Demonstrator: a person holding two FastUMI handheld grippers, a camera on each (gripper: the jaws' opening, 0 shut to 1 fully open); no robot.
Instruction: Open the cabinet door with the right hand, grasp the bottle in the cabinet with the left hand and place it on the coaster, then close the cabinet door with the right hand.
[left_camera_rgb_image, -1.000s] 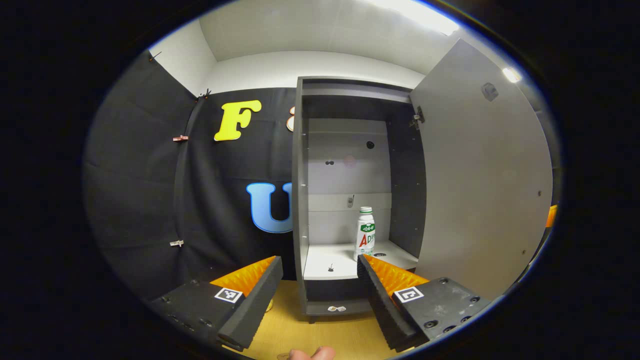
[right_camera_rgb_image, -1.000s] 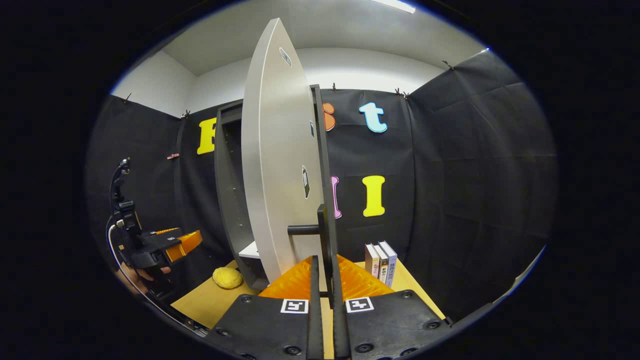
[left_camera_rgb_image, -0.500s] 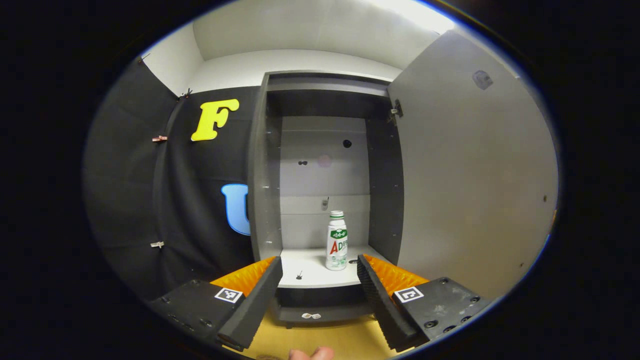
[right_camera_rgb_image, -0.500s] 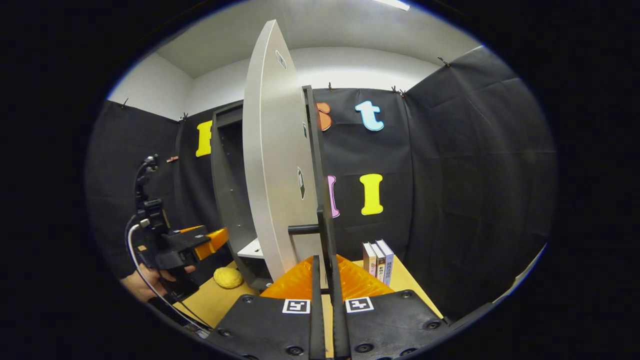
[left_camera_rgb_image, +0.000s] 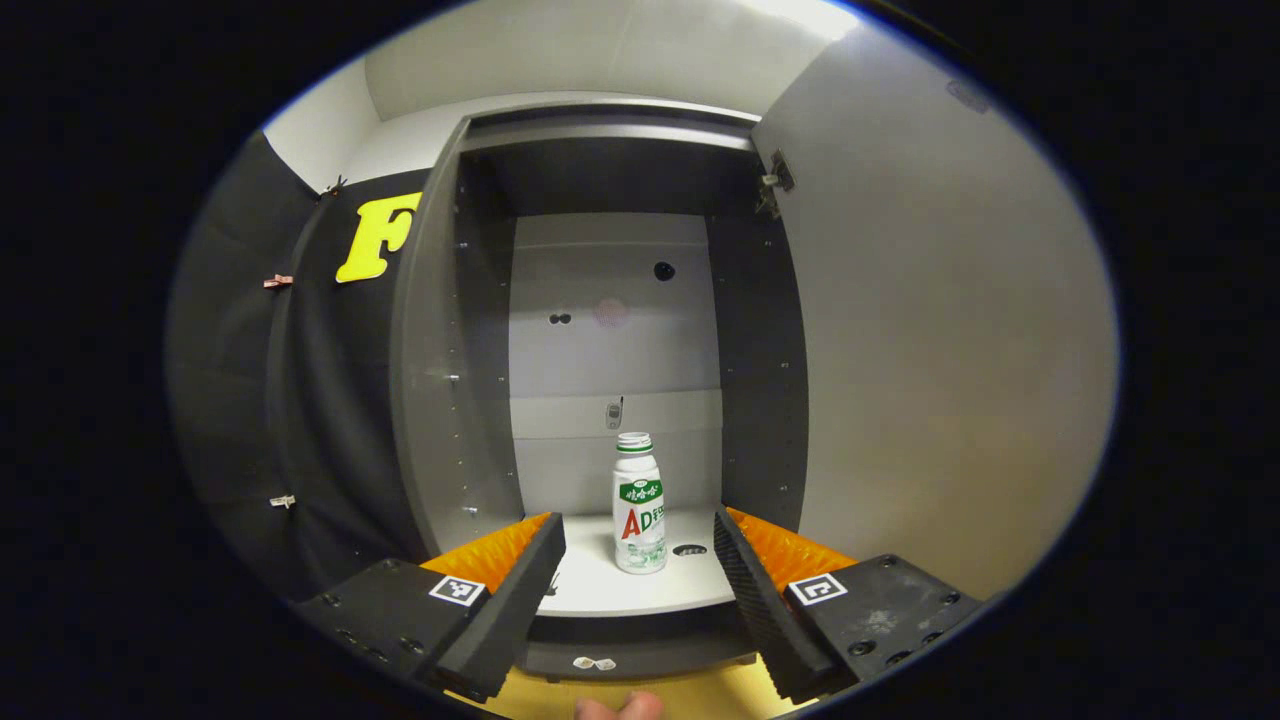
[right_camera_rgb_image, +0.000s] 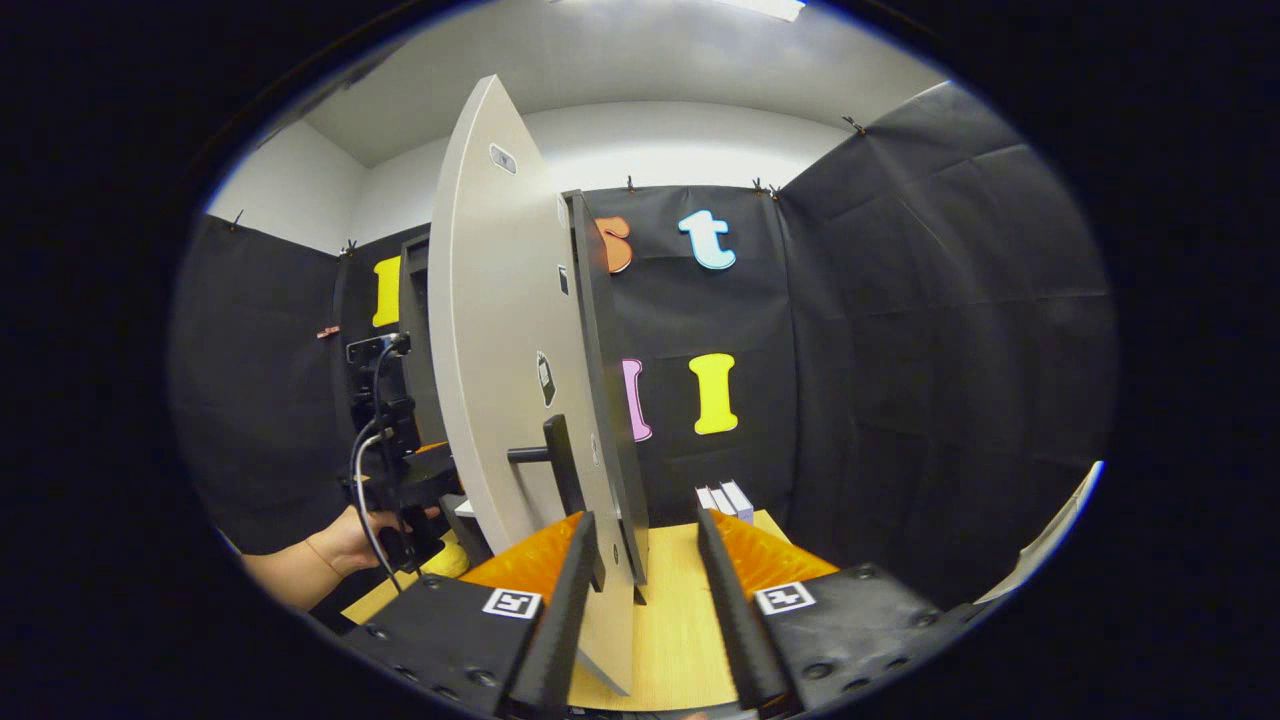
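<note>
Booth: you are working between black cloth walls under a pale ceiling, with a wooden surface running beneath the cabinet.

Cabinet: it is standing open in front of you, its grey interior facing the left tool.

Cabinet door: it is swung wide, edge-on in the right gripper view, with its dark handle sticking out just beyond your right tool.

Right tool: its fingers are standing apart and gripping nothing; the door's lower edge is sitting between them, and I cannot tell whether either finger is touching it.

Left tool: you are holding it with fingers spread wide and empty, at the front lip of the cabinet's shelf. In the right gripper view it is showing beside the door with your hand on its grip.

Bottle: it is standing upright on the shelf, long axis vertical, cap up, straight ahead of the left tool and centred in the gap between its fingers, though farther in than the tips.

Coming move: the left tool is by far the nearer, so a level push forward looks enough to bring the fingers either side of the bottle's body before closing.
</note>
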